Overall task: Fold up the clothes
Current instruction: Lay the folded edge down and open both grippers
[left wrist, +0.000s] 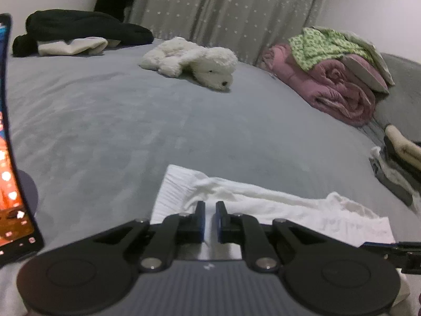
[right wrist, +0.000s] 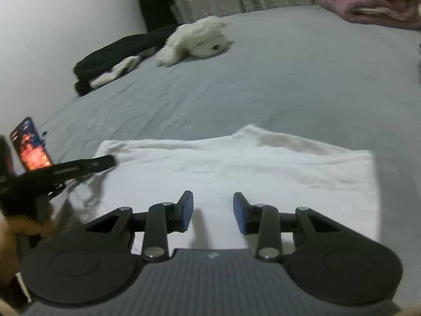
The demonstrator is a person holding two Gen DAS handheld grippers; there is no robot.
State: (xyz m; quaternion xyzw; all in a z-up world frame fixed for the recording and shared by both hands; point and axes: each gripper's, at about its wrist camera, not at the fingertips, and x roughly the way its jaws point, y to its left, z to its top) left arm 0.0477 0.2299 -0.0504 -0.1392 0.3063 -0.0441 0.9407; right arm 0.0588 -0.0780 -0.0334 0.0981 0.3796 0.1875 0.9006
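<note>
Shirt (right wrist: 236, 168) lies white and mostly flat on the near part of the grey bed (right wrist: 263, 79), already brought into a rough rectangle with straight right and near edges, so at least one fold looks done; its left side is still rumpled, with a loose flap bunched up, and that part seems to be what is left to tidy or fold over. At that left edge the left gripper (left wrist: 210, 212) sits low over the cloth, its jaws drawn almost together with a narrow gap; white fabric shows between them, but whether they are actually pinching it I cannot tell. The right gripper (right wrist: 213, 210) hovers just above the near middle of the shirt, jaws spread wide and holding nothing, pointing toward the far side of the bed. Both tools are held low and roughly level, the left one angled in from the shirt's left. Far off lie a plush dog (left wrist: 194, 62), dark clothes (left wrist: 79, 30) and a pink quilt (left wrist: 336, 87); a lit phone (right wrist: 30, 144) stands at the left.
</note>
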